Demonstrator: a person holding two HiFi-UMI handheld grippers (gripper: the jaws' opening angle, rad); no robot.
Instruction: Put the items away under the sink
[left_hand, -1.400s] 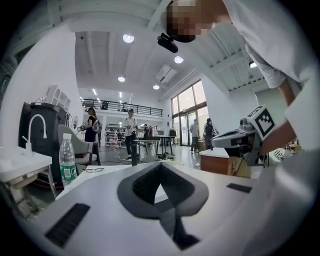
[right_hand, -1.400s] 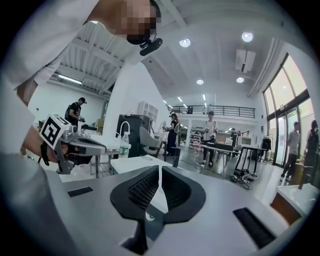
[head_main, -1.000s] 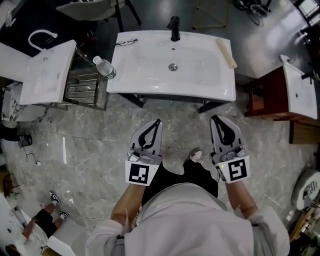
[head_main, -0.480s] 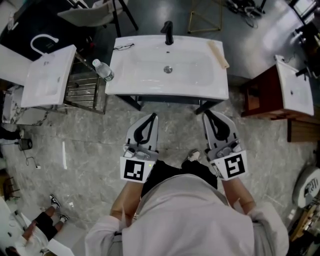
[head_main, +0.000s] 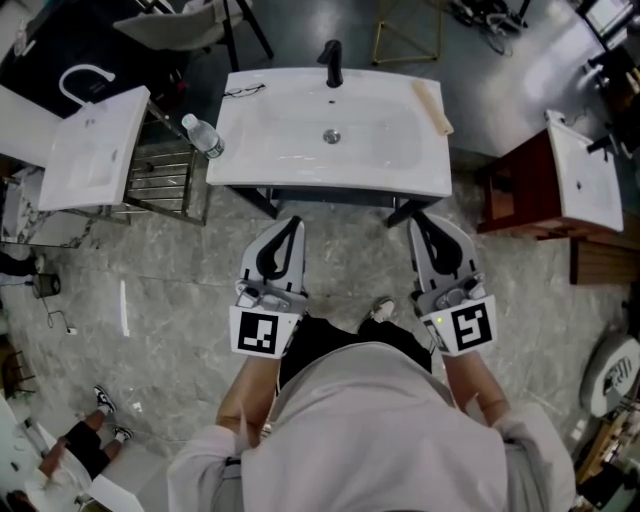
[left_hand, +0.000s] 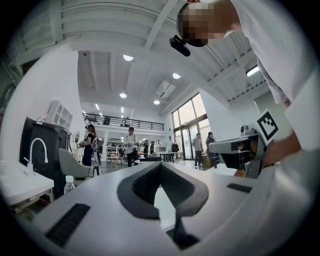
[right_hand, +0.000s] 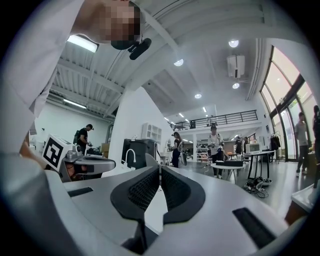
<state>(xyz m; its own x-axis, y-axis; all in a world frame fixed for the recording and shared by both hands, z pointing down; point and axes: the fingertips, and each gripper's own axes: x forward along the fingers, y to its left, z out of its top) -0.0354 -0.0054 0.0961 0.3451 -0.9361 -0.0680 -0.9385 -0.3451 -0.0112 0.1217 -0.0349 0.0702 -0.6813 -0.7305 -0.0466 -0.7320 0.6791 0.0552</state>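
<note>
Both grippers hang in front of the desk's front edge, short of it. The left gripper (head_main: 292, 222) and the right gripper (head_main: 418, 221) each have their jaws pressed together with nothing between them. On the white desk (head_main: 330, 182) with the basin sunk in it, a pair of glasses (head_main: 243, 91) lies at the back left corner and a long beige piece (head_main: 433, 107) lies along the right edge near the back. A water bottle (head_main: 203, 136) stands at the left edge, on the desk or just beside it, I cannot tell which. The space under the desk is hidden. Any of these would likely need the jaws opened before the reach. The bottle suits a grip across its body, while the thin glasses want a light squeeze
</note>
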